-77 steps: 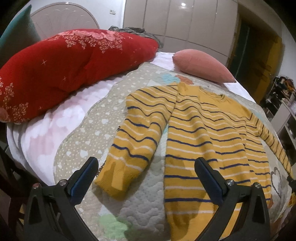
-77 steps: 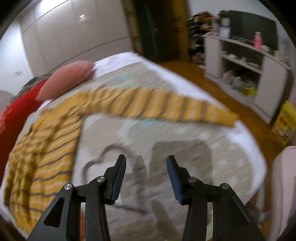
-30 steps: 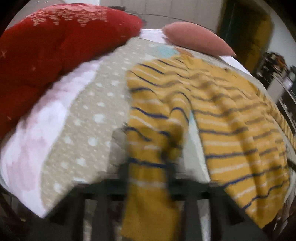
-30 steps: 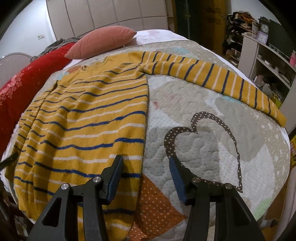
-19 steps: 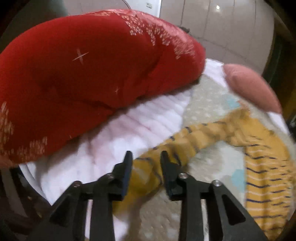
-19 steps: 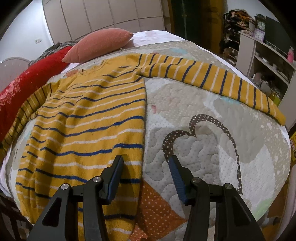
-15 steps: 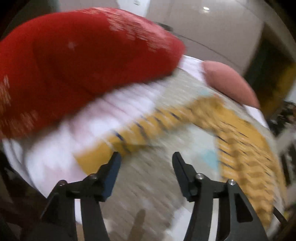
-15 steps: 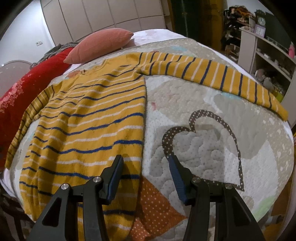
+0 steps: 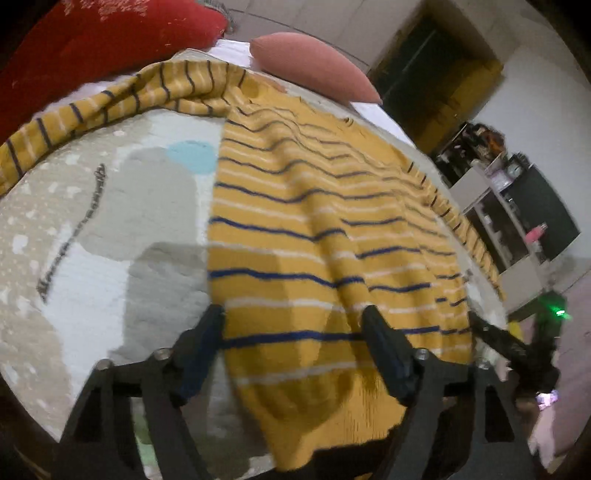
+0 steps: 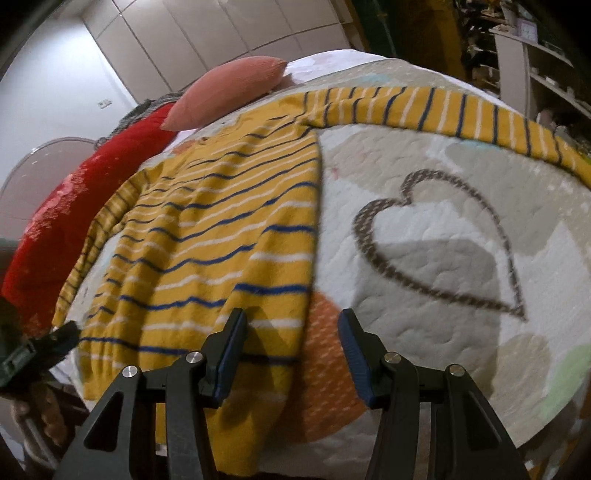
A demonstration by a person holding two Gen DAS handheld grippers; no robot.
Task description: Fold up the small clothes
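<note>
i see dim indoor light, fisheye-bent dark corners, soft motion blur, and gripper shadows across the quilt (image 10: 424, 258).

We note a bed covered by a quilt (image 10: 443, 177) bearing a dotted heart outline. At its head lie 1 pink pillow (image 10: 225, 92) and 1 red pillow (image 9: 92, 44). Pale wardrobe doors (image 10: 229, 29) line the far wall. A white shelf unit (image 9: 491, 218) stands beside the bed.

sweater (image 9: 314, 229) — yellow, navy-white stripes | quilt (image 10: 424, 229) — beige-white, brown heart
</note>
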